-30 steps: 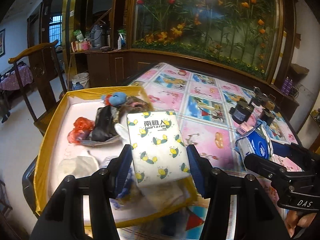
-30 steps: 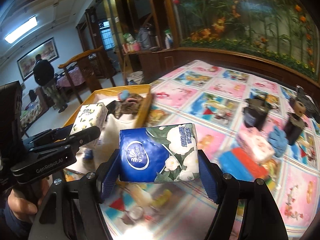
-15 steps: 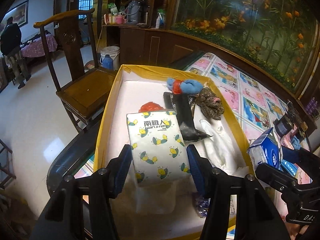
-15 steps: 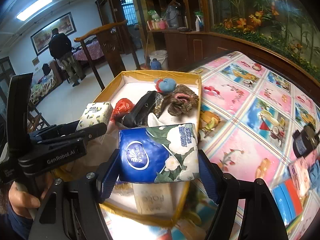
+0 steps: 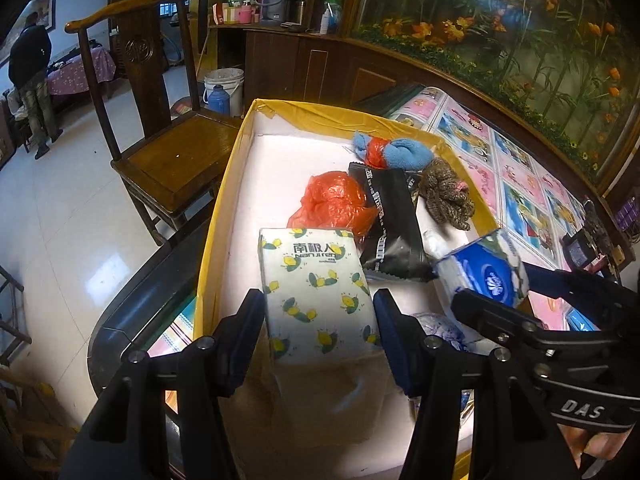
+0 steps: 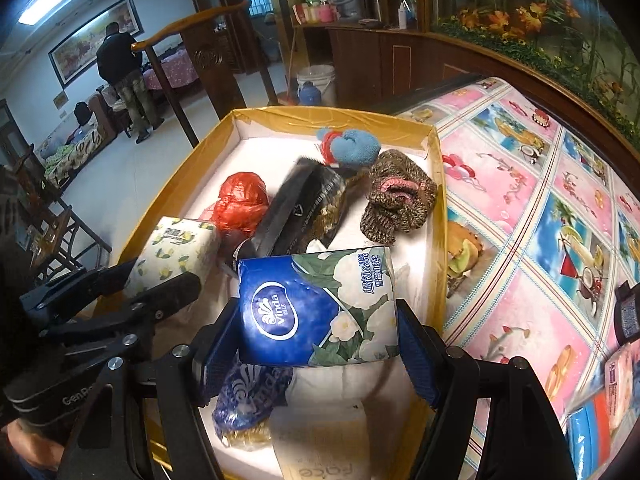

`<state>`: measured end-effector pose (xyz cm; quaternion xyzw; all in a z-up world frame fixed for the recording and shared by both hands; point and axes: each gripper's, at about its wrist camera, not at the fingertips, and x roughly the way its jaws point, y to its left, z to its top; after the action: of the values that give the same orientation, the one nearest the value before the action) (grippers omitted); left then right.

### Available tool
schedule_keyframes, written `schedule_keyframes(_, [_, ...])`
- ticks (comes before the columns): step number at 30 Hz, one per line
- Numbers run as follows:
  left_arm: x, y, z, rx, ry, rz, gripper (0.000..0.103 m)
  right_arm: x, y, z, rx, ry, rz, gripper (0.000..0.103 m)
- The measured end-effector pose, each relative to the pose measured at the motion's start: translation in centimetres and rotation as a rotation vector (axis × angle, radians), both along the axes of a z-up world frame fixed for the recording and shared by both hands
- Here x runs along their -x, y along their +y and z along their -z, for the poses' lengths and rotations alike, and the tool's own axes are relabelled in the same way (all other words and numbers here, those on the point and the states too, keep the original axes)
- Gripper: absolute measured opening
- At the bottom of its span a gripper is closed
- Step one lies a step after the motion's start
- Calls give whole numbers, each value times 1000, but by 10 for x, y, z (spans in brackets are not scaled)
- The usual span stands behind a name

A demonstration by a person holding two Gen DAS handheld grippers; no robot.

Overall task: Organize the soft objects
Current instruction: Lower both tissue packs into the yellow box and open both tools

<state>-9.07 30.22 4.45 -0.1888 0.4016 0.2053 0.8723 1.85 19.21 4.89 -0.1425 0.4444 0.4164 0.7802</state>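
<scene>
My left gripper [image 5: 319, 320] is shut on a white tissue pack with lemon prints [image 5: 316, 292] and holds it over the near left part of the yellow-rimmed box [image 5: 224, 184]. My right gripper [image 6: 318, 344] is shut on a blue Vinda tissue pack [image 6: 316, 308] and holds it over the near part of the same box [image 6: 438, 208]. The lemon pack [image 6: 176, 252] and the left gripper [image 6: 132, 292] show at the left of the right wrist view. The blue pack [image 5: 480, 268] shows at the right of the left wrist view.
In the box lie a red plastic bag [image 5: 332, 200], a black pouch [image 5: 392, 220], a blue sock bundle [image 5: 396, 152], a brown knitted item [image 6: 396, 196], another Vinda pack [image 6: 248, 404] and a face towel pack [image 6: 320, 440]. A wooden chair [image 5: 172, 148] stands left of the table.
Both grippers moved further over the box with their packs, lower and closer to its contents. The right gripper came nearer to the left one.
</scene>
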Motion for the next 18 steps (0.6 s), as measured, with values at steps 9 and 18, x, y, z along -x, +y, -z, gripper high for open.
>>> schedule_keyframes(9, [6, 5, -2, 8, -27, 14, 64, -10, -5, 0, -40, 54, 26, 80])
schedule_keyframes(18, [15, -2, -20, -11, -86, 5, 76, -2, -32, -30, -142, 20, 42, 84])
